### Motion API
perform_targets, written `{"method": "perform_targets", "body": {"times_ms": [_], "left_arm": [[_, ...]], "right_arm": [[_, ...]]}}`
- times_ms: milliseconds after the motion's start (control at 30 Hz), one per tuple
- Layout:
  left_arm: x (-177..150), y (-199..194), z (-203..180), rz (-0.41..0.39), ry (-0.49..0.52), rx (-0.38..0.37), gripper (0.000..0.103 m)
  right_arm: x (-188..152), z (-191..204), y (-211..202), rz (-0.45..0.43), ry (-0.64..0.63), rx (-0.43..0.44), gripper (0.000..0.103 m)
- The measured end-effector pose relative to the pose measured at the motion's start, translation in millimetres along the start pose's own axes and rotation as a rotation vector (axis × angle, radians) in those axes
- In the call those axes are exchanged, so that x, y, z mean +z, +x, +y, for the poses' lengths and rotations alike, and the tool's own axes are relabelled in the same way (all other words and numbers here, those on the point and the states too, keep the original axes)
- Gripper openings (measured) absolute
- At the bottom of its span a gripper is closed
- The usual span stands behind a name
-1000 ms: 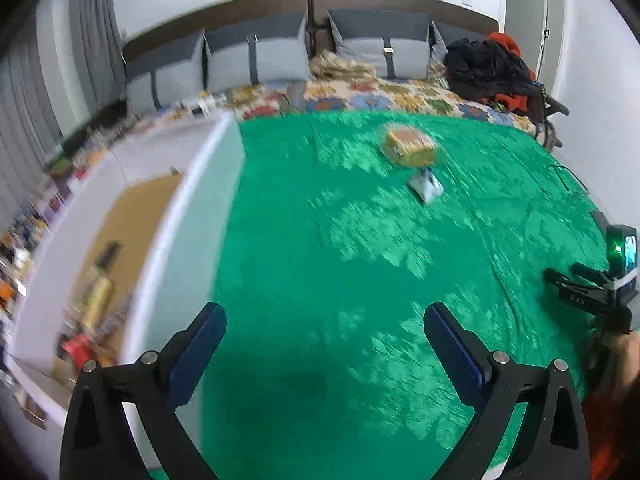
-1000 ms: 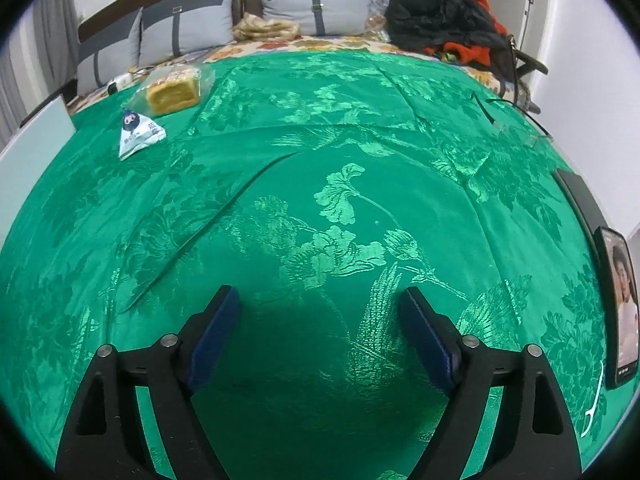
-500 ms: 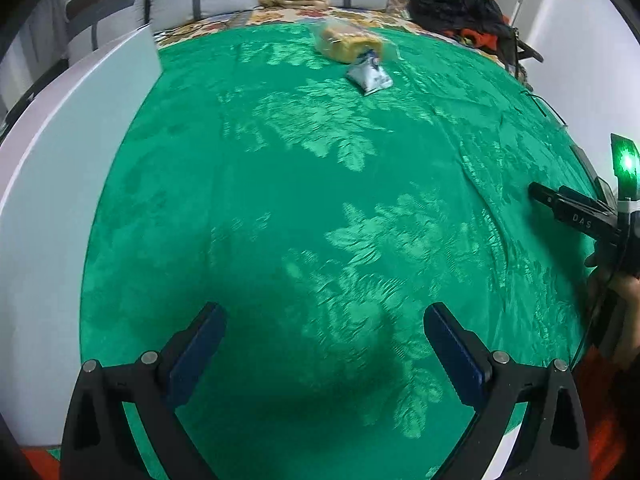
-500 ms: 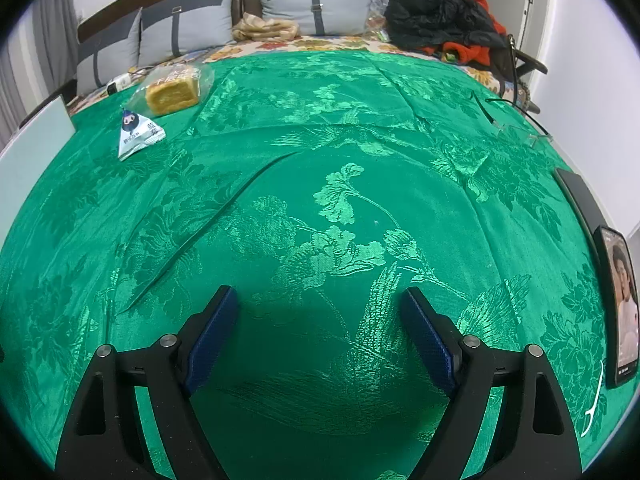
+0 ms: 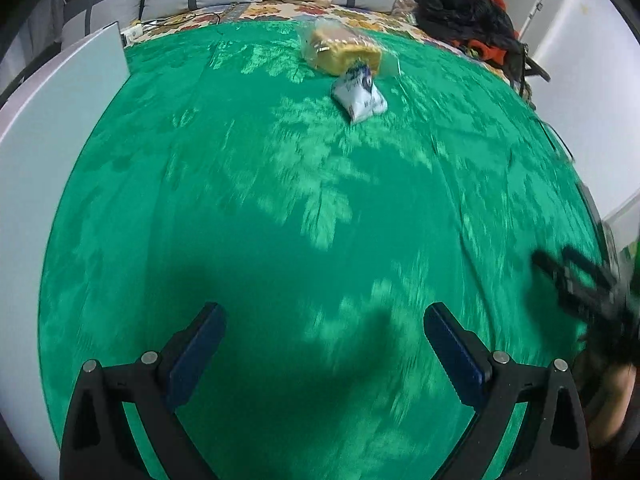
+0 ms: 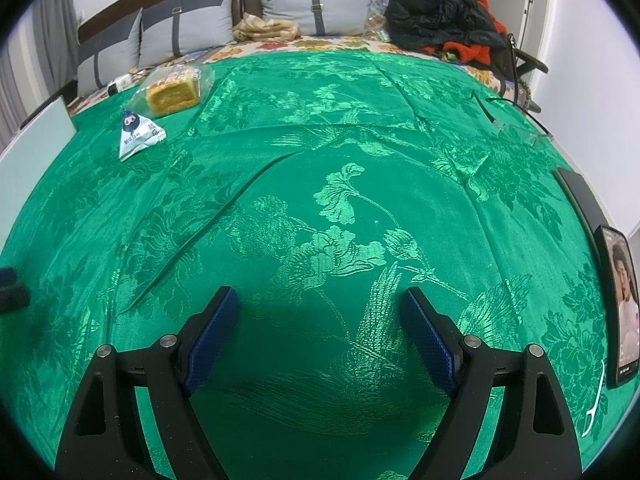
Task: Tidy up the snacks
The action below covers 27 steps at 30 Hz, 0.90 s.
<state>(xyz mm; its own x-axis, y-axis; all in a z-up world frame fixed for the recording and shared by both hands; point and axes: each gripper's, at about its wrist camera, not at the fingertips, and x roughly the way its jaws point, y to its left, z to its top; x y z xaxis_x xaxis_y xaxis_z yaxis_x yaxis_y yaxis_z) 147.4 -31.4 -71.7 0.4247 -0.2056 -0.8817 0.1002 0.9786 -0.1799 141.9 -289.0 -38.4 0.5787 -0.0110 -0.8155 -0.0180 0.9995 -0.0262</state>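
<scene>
A bagged yellow bread loaf lies at the far side of the green bedspread. A small white-and-blue triangular snack pack lies just in front of it. Both also show in the right wrist view, the loaf and the pack at far left. My left gripper is open and empty, low over the near cloth. My right gripper is open and empty over the near middle; it shows blurred at the right edge of the left wrist view.
A white box wall stands along the left of the bed. Grey pillows and a black-and-orange clothes pile lie at the headboard. A lit phone, a dark tablet and glasses lie along the right edge.
My left gripper has swung right from the white box and moved toward the two snacks, which appear larger and nearer. The right gripper has barely moved.
</scene>
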Motion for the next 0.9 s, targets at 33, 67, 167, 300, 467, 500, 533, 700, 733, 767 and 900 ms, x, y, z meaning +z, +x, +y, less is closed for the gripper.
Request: {"method": "perform_targets", "body": {"times_ms": [33,67,167,300,467,500,533,700,733,767,900], "left_arm": [[7,3,-2,-0.004,-0.01,-0.005,0.099],[16,8,-4,-0.01,-0.021,-0.012,0.099],[42,20,-12,-0.038,-0.042,-0.035,0.099],[75,38,-20,-0.086,-0.063,-0.055,0.099],[121,65,-25,-0.126,-0.082,-0.048,0.099],[127,69,-25,-0.133,-0.086,-0.035,0.099],[135,76,-23,-0.138,-0.096,-0.015,0.098],[154,98,-26,-0.176,-0.073,0.056,0.093],[153,99,-30,-0.184,-0.03,0.077,0.07],[151,99,-36,-0.2,0.032,0.124,0.055],[135,89,-26,-0.215,0.07,0.096,0.052]], "right_arm": [[0,0,0,0.0,0.0,0.001,0.087],[0,0,0,0.0,0.0,0.003,0.087],[0,-1,0,0.0,0.001,0.006,0.087],[0,0,0,0.001,-0.001,0.01,0.089],[0,0,1,0.002,-0.002,0.011,0.089],[0,0,1,0.002,-0.002,0.011,0.089],[0,0,1,0.002,-0.002,0.011,0.09],[0,0,1,0.002,-0.002,0.012,0.09],[0,1,1,0.002,-0.002,0.012,0.09],[0,0,1,0.002,-0.002,0.011,0.09],[1,1,1,0.003,-0.004,0.013,0.091]]}}
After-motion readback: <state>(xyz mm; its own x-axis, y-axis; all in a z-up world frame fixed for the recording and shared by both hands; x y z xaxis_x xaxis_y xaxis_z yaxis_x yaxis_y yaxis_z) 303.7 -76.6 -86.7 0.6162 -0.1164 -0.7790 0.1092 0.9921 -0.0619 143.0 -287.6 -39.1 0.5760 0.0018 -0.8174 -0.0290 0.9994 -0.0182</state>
